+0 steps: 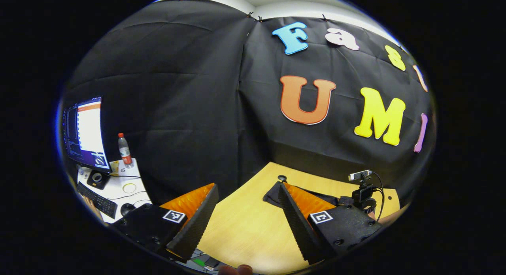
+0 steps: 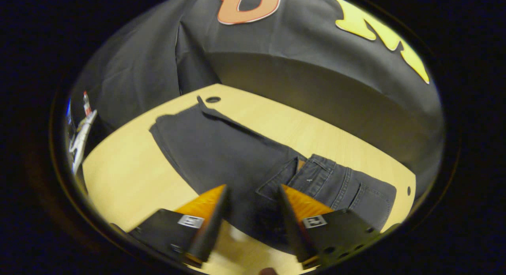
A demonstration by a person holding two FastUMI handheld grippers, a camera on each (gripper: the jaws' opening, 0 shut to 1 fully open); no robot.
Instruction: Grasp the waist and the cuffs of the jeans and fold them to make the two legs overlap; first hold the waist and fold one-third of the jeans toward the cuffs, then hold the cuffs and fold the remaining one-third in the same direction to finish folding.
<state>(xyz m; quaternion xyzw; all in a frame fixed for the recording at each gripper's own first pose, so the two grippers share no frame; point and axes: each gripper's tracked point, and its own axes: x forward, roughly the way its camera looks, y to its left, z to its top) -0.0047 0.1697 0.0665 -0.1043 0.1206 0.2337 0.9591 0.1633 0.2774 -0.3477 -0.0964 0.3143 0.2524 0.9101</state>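
- The right gripper point(image 2: 253, 217) hangs with its jaws apart and empty, low over the near edge of the jeans point(image 2: 221, 156).
- The jeans lie flat across the wooden table point(image 2: 118, 176), waist toward the right, legs stretching to the far left.
- The left gripper point(image 1: 247, 215) stands wide, holding nothing, above bare tabletop.
- A monitor point(image 1: 85, 132) and bottle point(image 1: 125, 150) sit far left.

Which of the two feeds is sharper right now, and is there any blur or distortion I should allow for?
Left gripper view: sharp, evenly lit, the table edge bowed by the fisheye, the left hand-held gripper open over bare wood. Right gripper view: softer and dimmer, smeared at the rim, the jeans readable at the centre, a little blur around the right hand-held gripper.
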